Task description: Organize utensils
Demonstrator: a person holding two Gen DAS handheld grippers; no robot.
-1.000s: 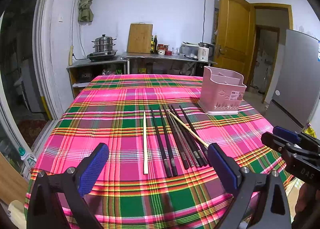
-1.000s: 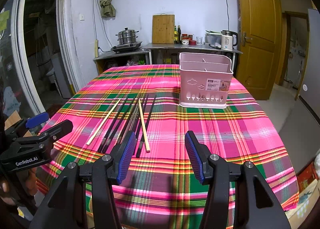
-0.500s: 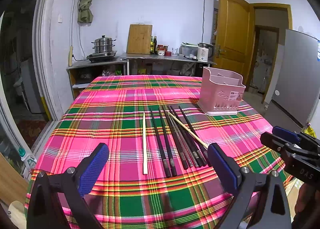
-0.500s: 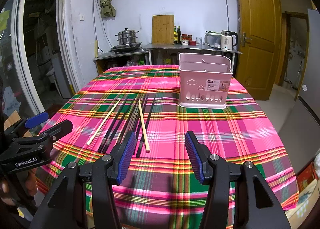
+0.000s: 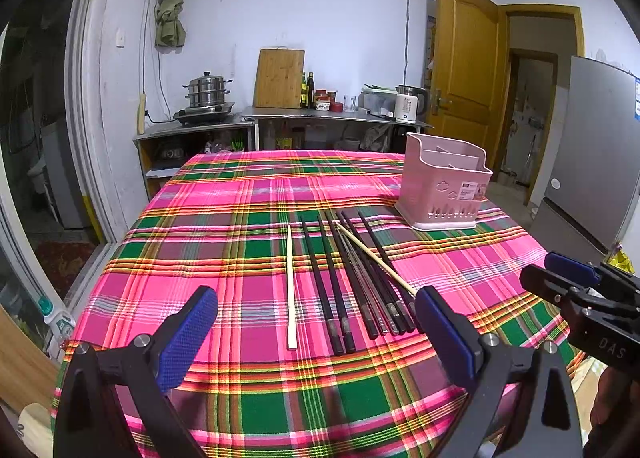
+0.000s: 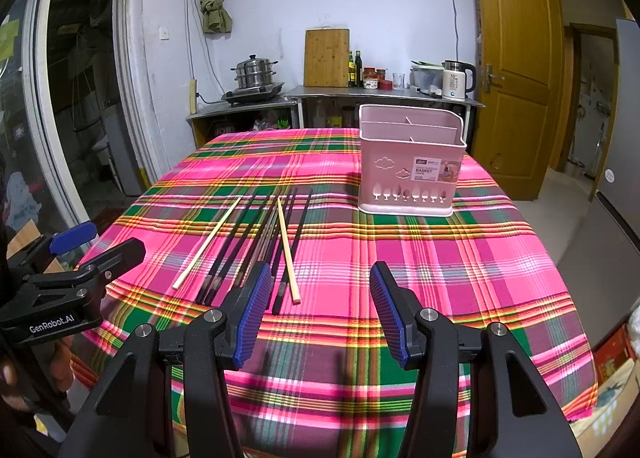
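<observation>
Both tongs hang wide open and empty over the near edge of the table: my left gripper [image 5: 316, 322] frames the chopstick ends, my right gripper [image 6: 320, 312] sits just right of them. Almost nothing has shifted over the last second; my hands have held their hover, so by my reading the sorting has not begun and a first pick is still to come. Beneath lies the pink-and-green plaid tablecloth [image 5: 224, 218]. On its far right stands the pink utensil basket [image 6: 410, 170], upright, its divided compartments seemingly empty. Between basket and grippers lie the black chopsticks [image 5: 352, 278], roughly parallel, some touching. One pale wooden chopstick [image 5: 291, 286] lies apart on their left; the crossing wooden chopstick [image 6: 287, 248] rests diagonally over the black ones.
</observation>
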